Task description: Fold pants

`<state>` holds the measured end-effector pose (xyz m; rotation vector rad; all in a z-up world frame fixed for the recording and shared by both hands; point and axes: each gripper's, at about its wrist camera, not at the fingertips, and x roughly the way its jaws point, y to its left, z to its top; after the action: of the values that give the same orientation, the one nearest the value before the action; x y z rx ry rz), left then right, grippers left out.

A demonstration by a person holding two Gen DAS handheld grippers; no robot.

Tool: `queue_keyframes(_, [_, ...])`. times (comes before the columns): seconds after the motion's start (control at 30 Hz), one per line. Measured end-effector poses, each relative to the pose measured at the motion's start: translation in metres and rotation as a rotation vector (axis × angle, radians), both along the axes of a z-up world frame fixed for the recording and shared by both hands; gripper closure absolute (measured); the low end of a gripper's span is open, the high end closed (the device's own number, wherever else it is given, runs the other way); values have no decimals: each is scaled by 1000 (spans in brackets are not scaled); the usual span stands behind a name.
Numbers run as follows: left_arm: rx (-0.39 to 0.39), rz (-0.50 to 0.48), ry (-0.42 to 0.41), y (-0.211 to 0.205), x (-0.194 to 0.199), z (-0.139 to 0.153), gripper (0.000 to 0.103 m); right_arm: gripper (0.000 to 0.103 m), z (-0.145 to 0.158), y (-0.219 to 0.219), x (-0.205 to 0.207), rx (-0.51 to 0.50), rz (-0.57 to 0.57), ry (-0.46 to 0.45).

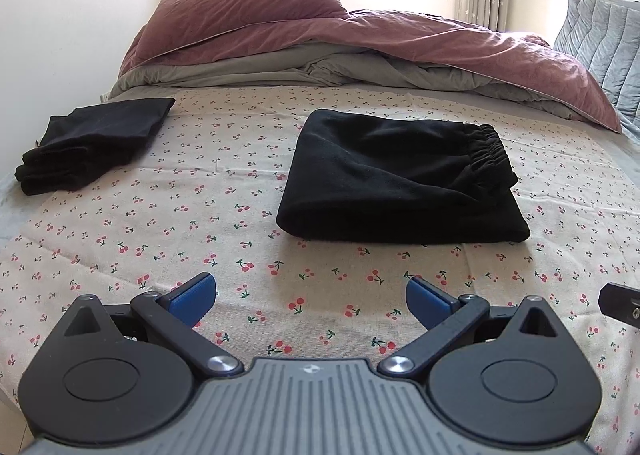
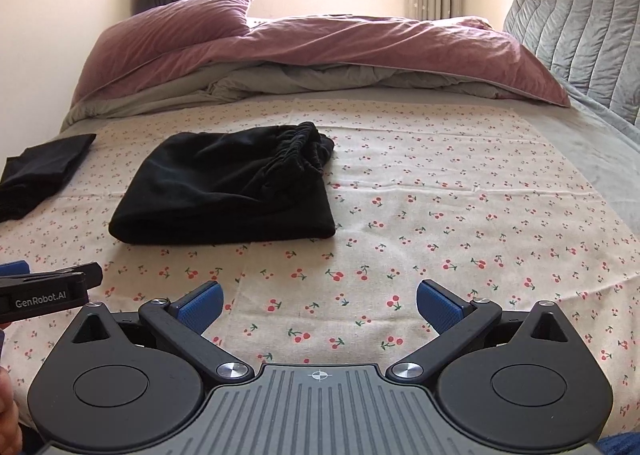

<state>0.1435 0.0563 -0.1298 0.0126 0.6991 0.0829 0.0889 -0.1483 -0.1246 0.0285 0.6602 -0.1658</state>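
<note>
A pair of black pants [image 1: 400,183] is seen folded into a thick, compact rectangle, lying on the cherry-print sheet [image 1: 224,215] of a bed. The gathered elastic waistband [image 1: 486,151] is turned up on the top layer, at the far right of the bundle, and a rounded fold runs along the near edge. The fabric is soft and matte, with few creases visible.

The left tool [image 1: 312,297] is held low over the sheet, near the front of the pants but not touching them; its blue-padded fingers [image 1: 196,295] are spread wide with nothing between them. The right tool [image 2: 320,301] is likewise spread wide and empty, with the pants well ahead and to its left.

A second dark folded garment [image 1: 96,143] is shown whole only in the left wrist view, lying near the left edge of the bed; in the right wrist view it is cut off at the frame edge. A mauve duvet [image 1: 320,39] is heaped at the far end. In the right wrist view, the side of the left tool, printed with a brand name, is caught at lower left.
</note>
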Motion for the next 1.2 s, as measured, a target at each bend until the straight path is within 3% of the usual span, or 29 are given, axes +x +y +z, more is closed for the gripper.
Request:
queue_keyframes(0.73, [52, -34, 7, -25, 9, 1, 0, 0, -5, -1, 1, 2, -11, 11])
queue_keyframes(1.2, [10, -59, 15, -25, 8, 1, 0, 0, -5, -1, 2, 2, -6, 9])
